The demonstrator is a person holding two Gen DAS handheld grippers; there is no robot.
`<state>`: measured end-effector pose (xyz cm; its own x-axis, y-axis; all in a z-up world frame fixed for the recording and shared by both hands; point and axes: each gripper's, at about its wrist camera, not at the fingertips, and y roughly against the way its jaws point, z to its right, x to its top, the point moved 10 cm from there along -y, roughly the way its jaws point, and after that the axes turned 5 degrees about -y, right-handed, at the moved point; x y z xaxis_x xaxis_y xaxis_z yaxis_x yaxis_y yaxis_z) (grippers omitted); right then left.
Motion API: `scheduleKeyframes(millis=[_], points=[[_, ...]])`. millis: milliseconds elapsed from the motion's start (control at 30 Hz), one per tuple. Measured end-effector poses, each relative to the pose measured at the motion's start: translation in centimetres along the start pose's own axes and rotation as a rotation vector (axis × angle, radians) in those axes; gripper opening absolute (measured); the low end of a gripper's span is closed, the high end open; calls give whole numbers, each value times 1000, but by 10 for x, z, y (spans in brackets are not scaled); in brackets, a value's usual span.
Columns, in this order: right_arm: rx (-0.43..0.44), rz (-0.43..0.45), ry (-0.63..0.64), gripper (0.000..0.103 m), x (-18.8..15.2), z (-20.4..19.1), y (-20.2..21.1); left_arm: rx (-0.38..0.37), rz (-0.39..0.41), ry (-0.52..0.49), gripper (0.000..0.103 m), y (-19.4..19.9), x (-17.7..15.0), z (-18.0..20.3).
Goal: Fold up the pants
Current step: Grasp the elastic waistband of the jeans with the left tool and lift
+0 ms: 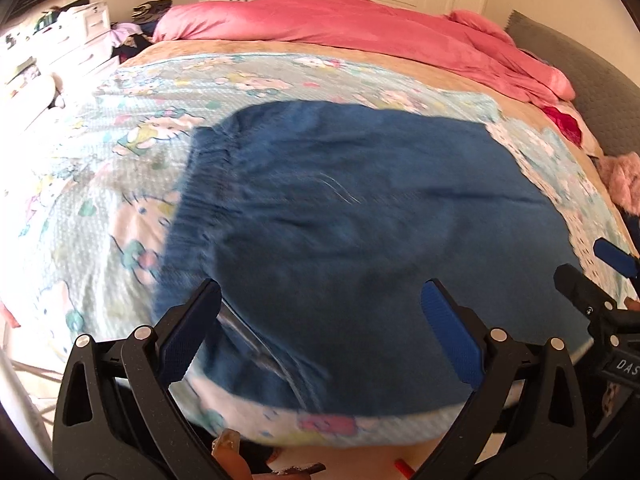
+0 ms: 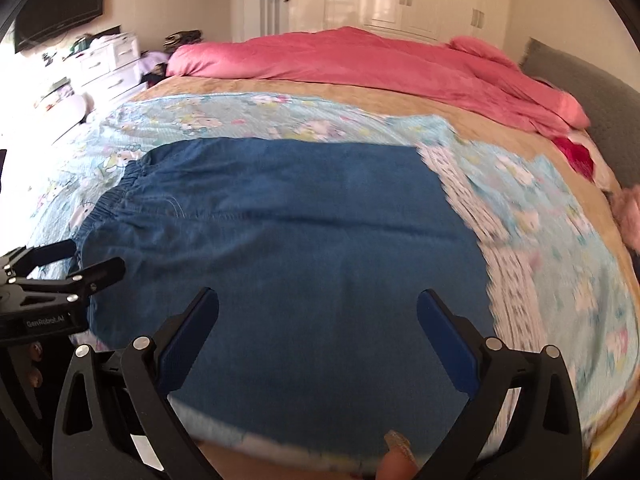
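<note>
The pants lie flat on the sheet in the middle of the frame, waistband at the left. The sheet lies on the bed. A blanket lies behind them, across the top. Drawers stand at the upper left.

Left tongs: black plastic frame, two triangular arms with teardrop cut-outs.
Left tongs pads: blue, fine ribbed texture.
Pivots: round silver rivets, two on each arm.
Right tongs: same black frame, blue pads, silver rivets.
Markings: white "GenRobot.AI" on the left unit's body in the right wrist view; white "DAS" on the right unit's body in the left wrist view.
</note>
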<state>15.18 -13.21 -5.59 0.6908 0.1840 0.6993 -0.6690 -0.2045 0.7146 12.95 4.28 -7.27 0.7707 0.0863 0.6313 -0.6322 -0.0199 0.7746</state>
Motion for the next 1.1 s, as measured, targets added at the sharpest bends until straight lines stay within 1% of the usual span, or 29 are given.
scheduleKeyframes(millis=[133, 200, 300, 400, 500, 567, 600, 733, 867, 967, 1033, 1100], points=[[50, -42, 14, 99, 24, -10, -26, 24, 15, 23, 94, -7, 18, -24], [67, -40, 23, 99, 36, -17, -35, 30, 12, 33, 94, -11, 25, -33], [65, -25, 56, 99, 52, -24, -46, 38, 16, 40, 94, -16, 36, -46], [97, -34, 72, 99, 66, -34, -59, 55, 20, 48, 94, -20, 47, -59], [103, -36, 105, 99, 80, -42, -72, 66, 29, 84, 94, -26, 61, -79], [111, -39, 124, 99, 87, -47, -80, 55, 24, 102, 94, -30, 68, -88], [132, -44, 132, 99, 92, -51, -86, 57, 23, 113, 94, -34, 72, -95], [170, -84, 127, 99, 104, -57, -108, 87, 3, 118, 94, -46, 79, -115], [151, -91, 143, 99, 122, -55, -130, 102, -34, 111, 94, -64, 84, -129], [152, -102, 157, 99, 134, -57, -145, 96, -61, 108, 94, -77, 88, -133], [160, -116, 174, 99, 141, -61, -154, 67, -80, 114, 94, -86, 93, -133], [168, -122, 206, 99, 149, -68, -166, 67, -90, 113, 94, -93, 96, -133]])
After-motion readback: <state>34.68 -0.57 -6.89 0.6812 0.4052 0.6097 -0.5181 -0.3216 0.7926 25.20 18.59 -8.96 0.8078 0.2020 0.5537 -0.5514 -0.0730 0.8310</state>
